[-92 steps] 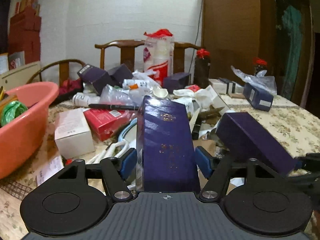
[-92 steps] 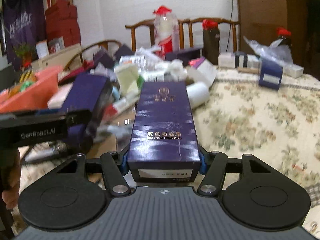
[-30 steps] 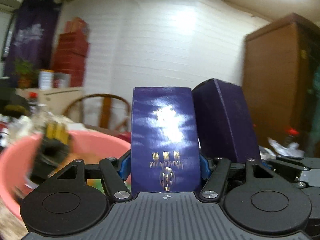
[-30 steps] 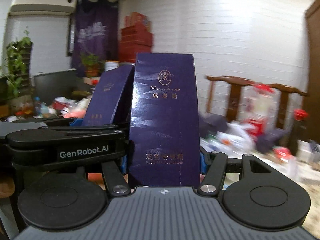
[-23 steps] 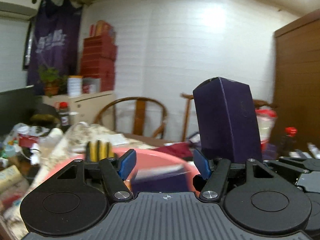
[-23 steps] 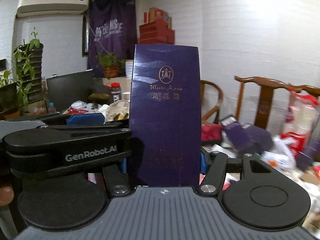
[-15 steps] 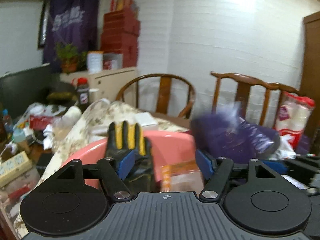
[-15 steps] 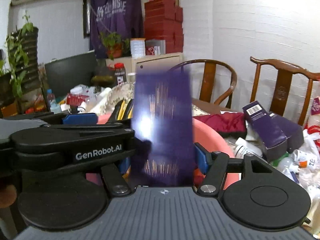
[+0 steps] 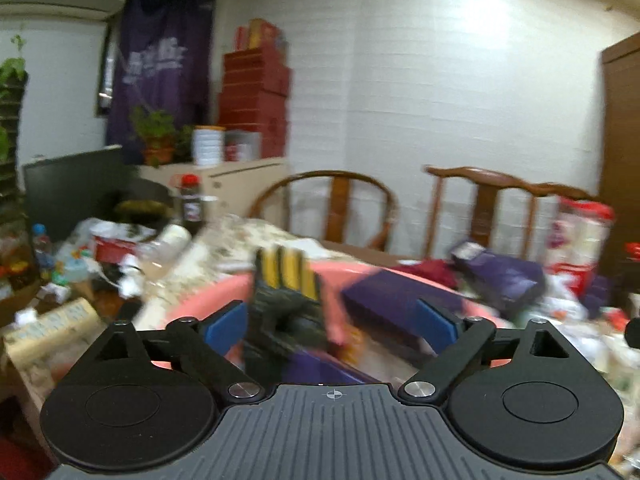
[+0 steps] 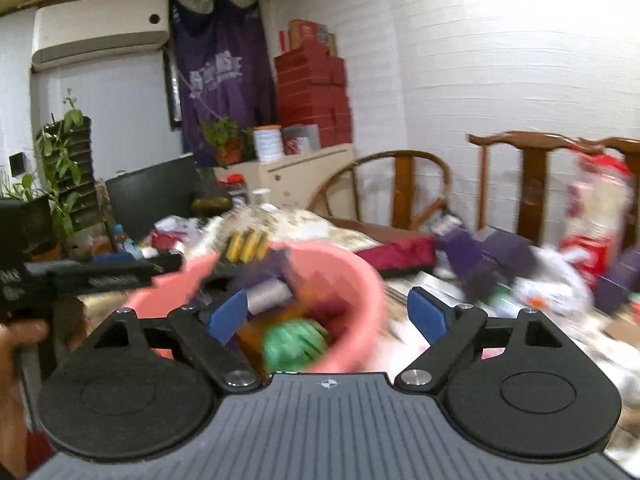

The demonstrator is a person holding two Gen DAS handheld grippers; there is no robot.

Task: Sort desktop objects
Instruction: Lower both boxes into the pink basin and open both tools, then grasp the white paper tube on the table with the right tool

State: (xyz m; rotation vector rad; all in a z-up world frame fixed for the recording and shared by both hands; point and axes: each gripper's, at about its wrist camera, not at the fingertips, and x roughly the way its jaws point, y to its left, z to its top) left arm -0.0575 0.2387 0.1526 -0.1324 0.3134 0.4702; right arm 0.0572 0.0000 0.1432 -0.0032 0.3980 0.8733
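Boxes gone from both grippers — left gripper (image 9: pixel 330 322) and right gripper (image 10: pixel 328 314) opening wide on nothing, purple box (image 9: pixel 394 306) now lying inside pink basin (image 10: pixel 352 280) near desk's left edge — drop done, more clutter waiting.
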